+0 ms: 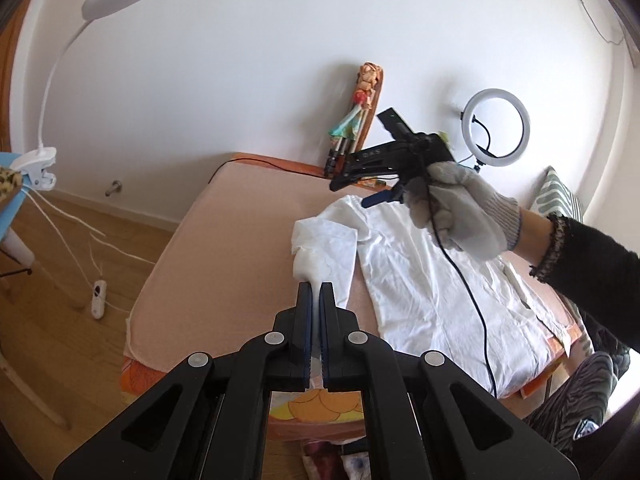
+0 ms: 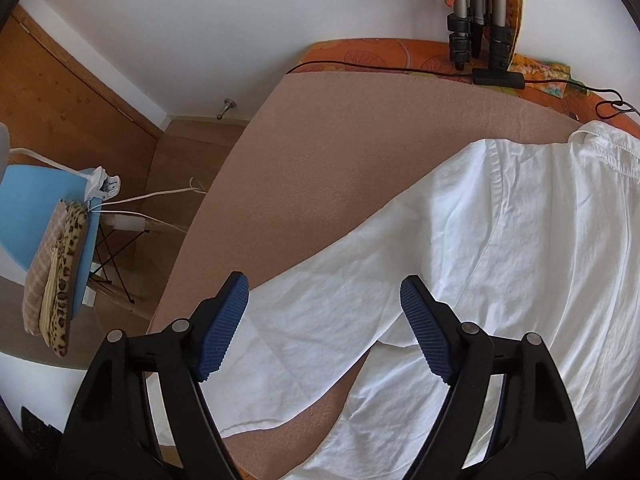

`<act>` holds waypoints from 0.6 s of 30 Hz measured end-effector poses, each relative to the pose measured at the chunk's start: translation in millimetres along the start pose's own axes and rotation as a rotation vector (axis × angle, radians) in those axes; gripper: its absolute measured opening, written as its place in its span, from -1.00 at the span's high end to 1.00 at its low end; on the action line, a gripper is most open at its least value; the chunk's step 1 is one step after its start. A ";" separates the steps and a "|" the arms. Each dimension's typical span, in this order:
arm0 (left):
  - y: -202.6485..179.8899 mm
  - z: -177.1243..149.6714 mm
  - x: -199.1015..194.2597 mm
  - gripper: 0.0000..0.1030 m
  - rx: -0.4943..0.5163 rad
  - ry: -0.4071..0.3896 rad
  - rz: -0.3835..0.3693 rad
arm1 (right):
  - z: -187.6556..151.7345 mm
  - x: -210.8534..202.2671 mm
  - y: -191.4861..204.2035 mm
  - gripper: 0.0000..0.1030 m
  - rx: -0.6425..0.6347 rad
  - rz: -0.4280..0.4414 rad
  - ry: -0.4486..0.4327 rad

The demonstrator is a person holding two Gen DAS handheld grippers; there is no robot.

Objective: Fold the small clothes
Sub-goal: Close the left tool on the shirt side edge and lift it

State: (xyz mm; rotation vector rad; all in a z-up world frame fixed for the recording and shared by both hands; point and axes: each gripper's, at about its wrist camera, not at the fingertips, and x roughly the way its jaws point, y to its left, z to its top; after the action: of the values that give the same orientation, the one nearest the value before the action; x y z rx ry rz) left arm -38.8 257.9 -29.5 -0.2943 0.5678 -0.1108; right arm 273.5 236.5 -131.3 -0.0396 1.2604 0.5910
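Shirt (image 1: pixel 432 280) white, spread on pink bed (image 1: pixel 224 240) | left gripper (image 1: pixel 316 292) pinching sleeve (image 1: pixel 324 252), lifted ahead of it | right gripper (image 2: pixel 324 292) spread, nothing gripped, second sleeve (image 2: pixel 320 332) beneath it | gloved hand (image 1: pixel 460 208) holds right gripper

Black plastic left claw (image 1: pixel 316 296), silver rivets, blue ribbed pads (image 2: pixel 222 334); grey knit glove (image 1: pixel 464 208); black lace-cuffed sleeve (image 1: pixel 588 256); black cable.

The shirt (image 2: pixel 500 240) is thin, creased white cloth. The bed cover (image 2: pixel 340 152) looks nubbly and matt. Gripper pads (image 2: pixel 222 328) are ribbed blue rubber; the floor (image 1: pixel 48 320) is smooth wood.
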 end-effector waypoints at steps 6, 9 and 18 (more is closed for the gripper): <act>-30.4 -10.1 5.9 0.96 0.046 0.044 -0.171 | 19.9 47.3 -10.8 -0.59 0.079 -0.041 0.096; -53.4 -22.6 13.5 0.96 0.096 0.099 -0.255 | 23.4 62.5 -4.0 -0.58 0.049 -0.075 0.131; -89.9 -53.2 26.7 0.96 0.217 0.212 -0.291 | 19.7 59.7 -15.2 0.50 0.026 -0.153 0.180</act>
State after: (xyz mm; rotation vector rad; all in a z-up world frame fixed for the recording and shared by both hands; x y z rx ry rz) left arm -47.4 154.5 -58.5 -0.1524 0.7144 -0.4861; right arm 308.2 254.0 -183.0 -0.1696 1.4249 0.4460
